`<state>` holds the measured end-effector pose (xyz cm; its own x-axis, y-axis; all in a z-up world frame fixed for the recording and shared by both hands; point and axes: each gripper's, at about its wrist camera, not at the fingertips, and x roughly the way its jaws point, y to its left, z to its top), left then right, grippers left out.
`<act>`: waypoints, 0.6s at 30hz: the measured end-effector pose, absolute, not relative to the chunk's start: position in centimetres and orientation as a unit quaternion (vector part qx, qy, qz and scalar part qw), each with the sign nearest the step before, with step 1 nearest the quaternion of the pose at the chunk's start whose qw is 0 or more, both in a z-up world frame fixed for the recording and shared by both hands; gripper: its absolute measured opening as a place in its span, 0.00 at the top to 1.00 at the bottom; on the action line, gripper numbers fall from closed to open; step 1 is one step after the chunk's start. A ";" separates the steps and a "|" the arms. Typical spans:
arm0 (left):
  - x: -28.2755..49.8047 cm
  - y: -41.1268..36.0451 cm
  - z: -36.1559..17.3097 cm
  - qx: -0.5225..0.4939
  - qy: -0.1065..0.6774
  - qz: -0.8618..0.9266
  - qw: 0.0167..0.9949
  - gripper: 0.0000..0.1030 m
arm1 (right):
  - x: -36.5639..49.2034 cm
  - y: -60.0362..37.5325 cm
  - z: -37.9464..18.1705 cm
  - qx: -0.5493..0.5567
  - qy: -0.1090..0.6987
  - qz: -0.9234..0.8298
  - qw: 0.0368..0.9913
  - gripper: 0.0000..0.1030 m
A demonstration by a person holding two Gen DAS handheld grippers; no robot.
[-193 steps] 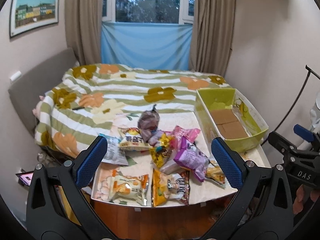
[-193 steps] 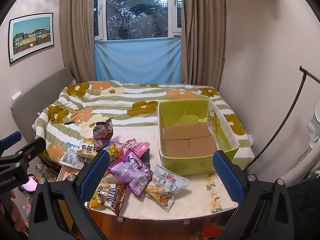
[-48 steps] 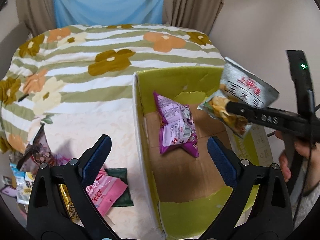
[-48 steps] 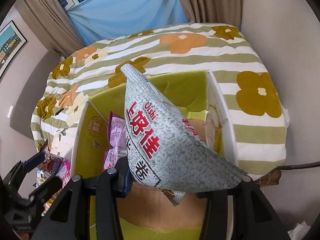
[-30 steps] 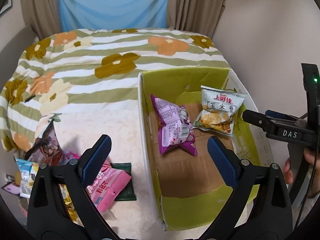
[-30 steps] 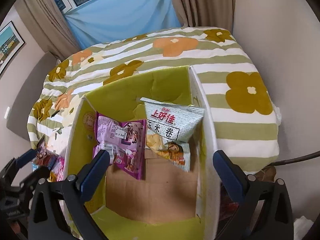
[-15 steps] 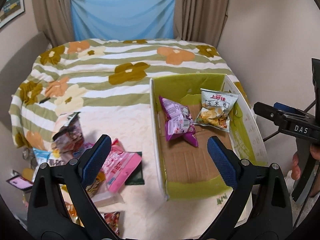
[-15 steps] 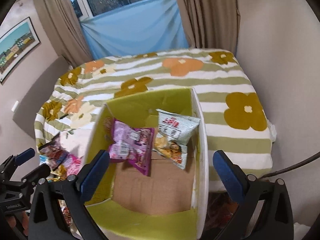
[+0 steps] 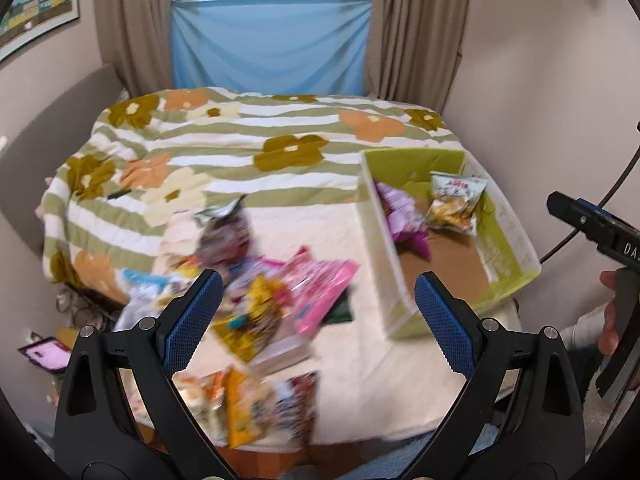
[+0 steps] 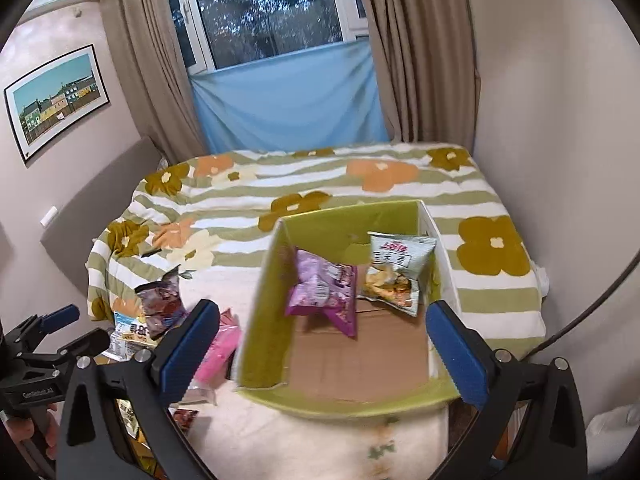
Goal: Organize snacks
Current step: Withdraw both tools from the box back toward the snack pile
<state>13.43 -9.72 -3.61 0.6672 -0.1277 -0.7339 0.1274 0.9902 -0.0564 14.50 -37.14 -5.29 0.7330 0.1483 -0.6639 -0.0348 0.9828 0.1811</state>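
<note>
A green cardboard box (image 10: 260,320) (image 9: 516,264) stands on the table's right side. Inside it lie a purple snack bag (image 10: 324,284) (image 9: 400,212) and a grey chip bag (image 10: 396,268) (image 9: 456,200). A blurred pile of loose snack packets (image 9: 256,304), with a pink packet (image 9: 320,288) on top and a dark bag (image 10: 160,304) at its far side, lies left of the box. My left gripper (image 9: 316,316) hangs open and empty above the pile. My right gripper (image 10: 320,352) is open and empty above the box's near end.
A bed with a striped flower quilt (image 9: 248,148) lies behind the table, under a window with a blue cloth (image 10: 288,100). The white tablecloth (image 9: 372,364) shows near the front edge. A phone (image 9: 48,356) lies on the floor at left. A wall stands close on the right.
Both grippers pulled back and rose from the box. The left one swung left over the snack pile. The grey chip bag, dropped a moment earlier, stays in the box.
</note>
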 end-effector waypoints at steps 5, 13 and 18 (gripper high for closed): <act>10.1 -3.1 -4.5 -0.015 0.409 -0.060 0.910 0.06 | 11.7 -32.3 -5.8 0.093 0.368 0.060 0.923 0.00; 6.7 5.7 -9.1 -0.035 0.452 -0.066 0.889 0.06 | 7.8 -24.2 -10.6 0.116 0.421 0.084 0.896 0.00; 6.8 9.3 -13.3 -0.049 0.489 -0.086 0.867 0.06 | 6.3 -20.8 -14.2 0.160 0.440 0.111 0.877 0.00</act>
